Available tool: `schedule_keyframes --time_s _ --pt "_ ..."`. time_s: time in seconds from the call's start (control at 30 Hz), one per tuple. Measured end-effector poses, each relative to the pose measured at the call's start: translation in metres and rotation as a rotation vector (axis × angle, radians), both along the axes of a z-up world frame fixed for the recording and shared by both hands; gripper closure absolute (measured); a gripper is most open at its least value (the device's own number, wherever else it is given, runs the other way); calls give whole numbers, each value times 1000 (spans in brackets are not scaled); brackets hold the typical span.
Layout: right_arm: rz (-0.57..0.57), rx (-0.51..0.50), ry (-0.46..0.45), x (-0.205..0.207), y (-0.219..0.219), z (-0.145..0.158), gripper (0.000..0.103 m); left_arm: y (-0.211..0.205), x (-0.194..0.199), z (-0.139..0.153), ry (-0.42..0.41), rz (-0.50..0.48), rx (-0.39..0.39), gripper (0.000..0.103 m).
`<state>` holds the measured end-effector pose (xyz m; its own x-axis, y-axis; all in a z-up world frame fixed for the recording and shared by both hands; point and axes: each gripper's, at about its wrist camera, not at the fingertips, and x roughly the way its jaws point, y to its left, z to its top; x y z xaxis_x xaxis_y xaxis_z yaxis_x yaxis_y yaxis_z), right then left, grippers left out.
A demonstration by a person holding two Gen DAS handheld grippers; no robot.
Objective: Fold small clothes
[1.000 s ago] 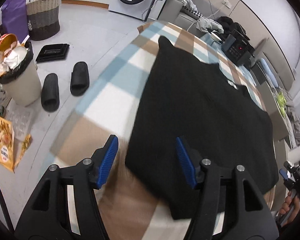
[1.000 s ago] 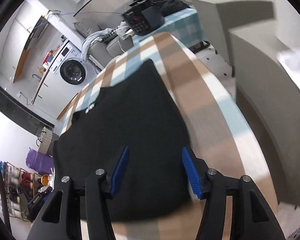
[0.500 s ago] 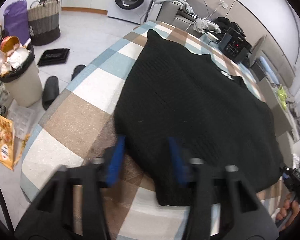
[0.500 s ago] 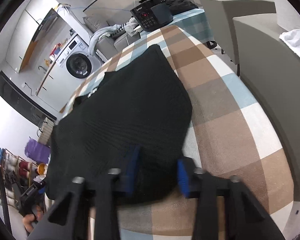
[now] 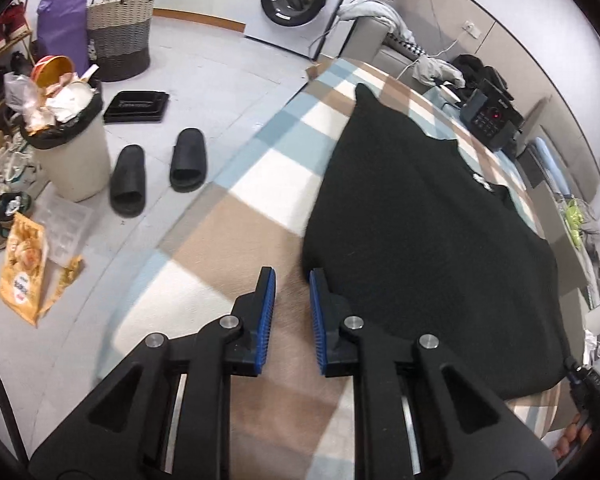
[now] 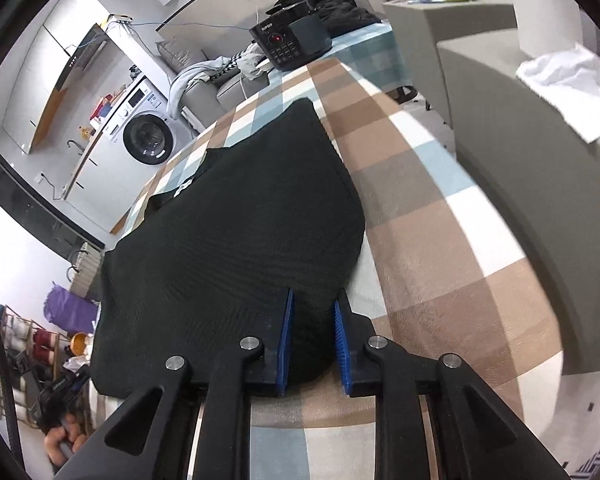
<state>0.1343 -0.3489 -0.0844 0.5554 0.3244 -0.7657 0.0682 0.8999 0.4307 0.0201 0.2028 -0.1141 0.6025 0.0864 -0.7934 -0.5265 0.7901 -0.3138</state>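
Both grippers closing at the black garment's near edge

My left gripper (image 5: 291,280) narrows beside the black garment (image 5: 420,232) on the checked tabletop (image 5: 236,240), nothing between its fingers; my right gripper (image 6: 313,304) pinches its hem.

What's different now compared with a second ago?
Both pairs of jaws have narrowed and are still closing. The right gripper now has the near corner of the black garment between its jaws. The left gripper sits beside the garment's edge with only checked cloth between them. The garment stays flat.
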Motion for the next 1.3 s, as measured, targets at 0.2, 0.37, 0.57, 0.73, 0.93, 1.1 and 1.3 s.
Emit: schedule_keyframes --time_s 0.2,0.37,0.57,0.73,0.93,1.1,1.3 --pt "27 -37 -41 3 16 20 73 -21 -16 -2 4 -60 -10 90" --pt "80 -67 -75 7 33 36 58 -44 -8 -3 0 -119 9 90" --pt "87 -80 -62 9 42 39 58 -41 -1 -10 -47 -138 -105 90" --pt "78 -95 -50 9 44 38 58 -25 0 -22 -132 -126 -292 90" --pt "67 -98 -44 9 41 36 58 -27 6 -18 -180 -141 -297 91" --pt "70 -98 -42 10 41 35 58 -35 9 -6 -216 -163 -238 103" --pt "76 -93 -40 11 41 33 58 -26 -2 -3 -199 -141 -224 103"
